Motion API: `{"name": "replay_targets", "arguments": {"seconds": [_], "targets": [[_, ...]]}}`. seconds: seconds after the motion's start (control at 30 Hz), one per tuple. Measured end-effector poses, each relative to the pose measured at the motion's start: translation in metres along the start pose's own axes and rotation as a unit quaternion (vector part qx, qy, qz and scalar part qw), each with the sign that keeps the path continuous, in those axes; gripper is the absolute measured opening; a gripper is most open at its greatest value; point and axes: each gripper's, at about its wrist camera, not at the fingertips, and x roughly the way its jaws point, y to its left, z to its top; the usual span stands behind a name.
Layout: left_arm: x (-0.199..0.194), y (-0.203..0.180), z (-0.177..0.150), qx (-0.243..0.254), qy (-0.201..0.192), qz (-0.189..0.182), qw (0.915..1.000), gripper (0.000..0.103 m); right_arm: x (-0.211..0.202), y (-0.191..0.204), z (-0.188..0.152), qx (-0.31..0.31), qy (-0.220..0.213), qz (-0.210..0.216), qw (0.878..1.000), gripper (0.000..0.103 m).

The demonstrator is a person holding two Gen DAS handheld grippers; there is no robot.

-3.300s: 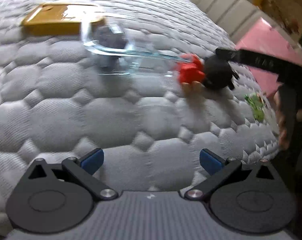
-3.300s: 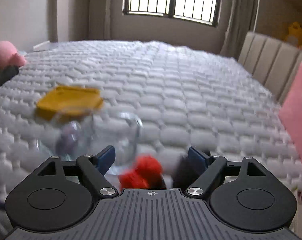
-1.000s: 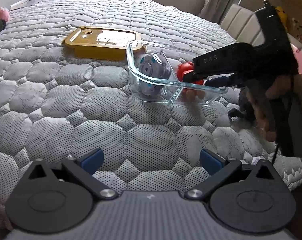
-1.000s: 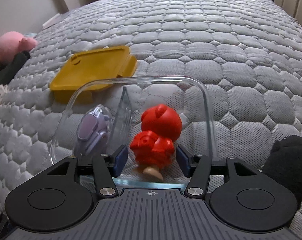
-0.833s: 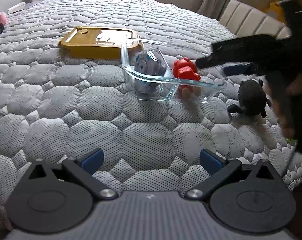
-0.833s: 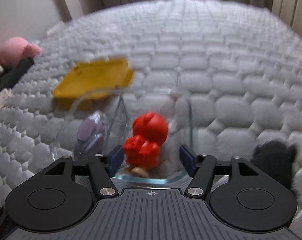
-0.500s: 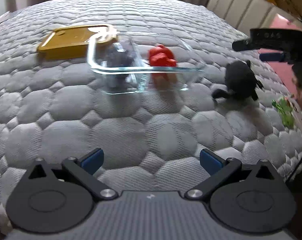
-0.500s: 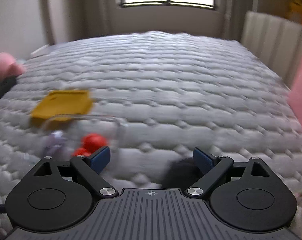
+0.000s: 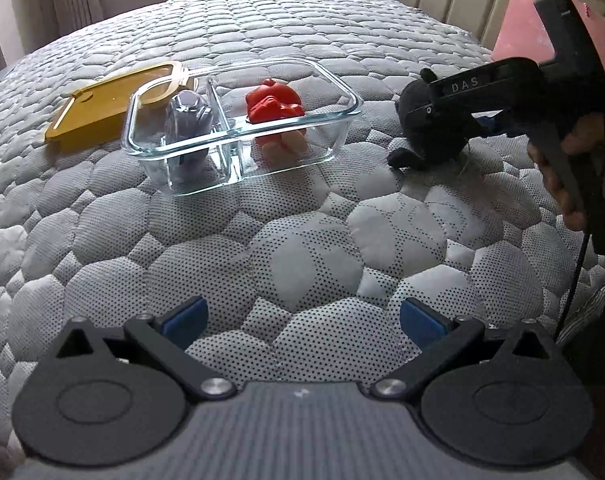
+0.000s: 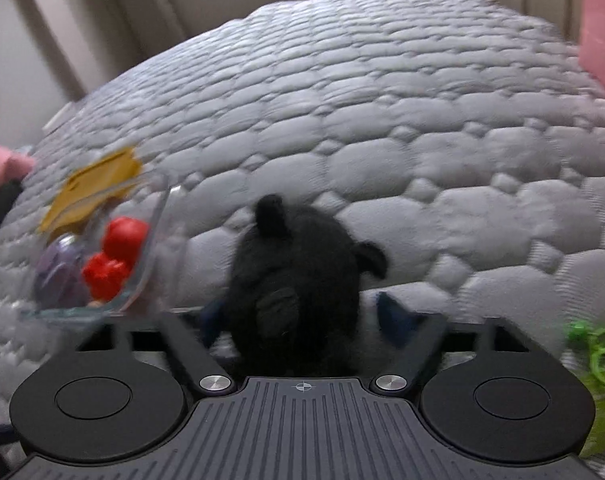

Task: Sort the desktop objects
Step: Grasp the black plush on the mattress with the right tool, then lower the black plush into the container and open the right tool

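A clear glass container [image 9: 344, 114] with a middle divider sits on the grey quilted mattress. A purple toy [image 9: 188, 114] lies in its left compartment and a red toy [image 9: 274, 106] in its right one. To the container's right lies a black plush toy [image 9: 422, 136]. In the right wrist view the black plush toy [image 10: 294, 264] fills the gap between the blue pads [image 10: 394, 320] of my right gripper [image 10: 302, 318], which is open around it. My left gripper [image 9: 302, 320] hovers open and empty over the mattress, well short of the container.
A yellow lid [image 9: 98, 114] lies behind and left of the container. A green toy [image 10: 596, 350] lies near the mattress edge at the right. A pink panel [image 9: 522, 32] stands beside the padded headboard. A person's hand [image 9: 562, 168] holds the right gripper.
My right gripper let go of the red toy in the container's right compartment, pulled back and swung right to straddle the black plush. The left gripper stayed open.
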Motion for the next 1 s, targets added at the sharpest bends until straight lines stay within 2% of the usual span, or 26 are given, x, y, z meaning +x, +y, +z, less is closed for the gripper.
{"name": "replay_targets", "arguments": {"seconds": [0.13,0.27,0.4,0.47,0.57,0.67,0.77,1.0], "targets": [[0.0,0.008,-0.001,-0.01,-0.001,-0.009,0.9999,0.103,-0.011,0.013,0.005,-0.004,-0.011,-0.012,1.0,0.064],[0.002,0.014,0.0,-0.017,-0.003,-0.028,0.9995,0.103,-0.04,0.032,0.017,-0.007,-0.055,0.002,0.998,0.064],[0.0,0.019,0.018,-0.022,-0.007,-0.09,0.9956,0.103,-0.077,0.068,0.037,-0.023,-0.109,0.042,0.993,0.064],[-0.01,0.019,0.03,-0.029,-0.041,-0.122,0.9912,0.103,-0.094,0.091,0.047,-0.039,-0.139,0.062,0.988,0.065],[-0.021,0.022,0.029,-0.018,-0.096,-0.139,0.9855,0.103,-0.108,0.124,0.06,-0.07,-0.177,0.079,0.979,0.065],[-0.015,0.033,0.015,-0.014,-0.103,-0.123,0.9869,0.103,-0.091,0.149,0.065,-0.117,-0.159,0.035,0.98,0.065],[-0.012,0.052,0.017,-0.035,-0.107,-0.107,0.9879,0.103,-0.057,0.166,0.061,-0.171,-0.114,-0.028,0.978,0.065],[-0.005,0.1,0.027,-0.107,-0.124,-0.036,0.9858,0.103,-0.002,0.182,0.041,-0.242,-0.046,-0.086,0.965,0.065]]}}
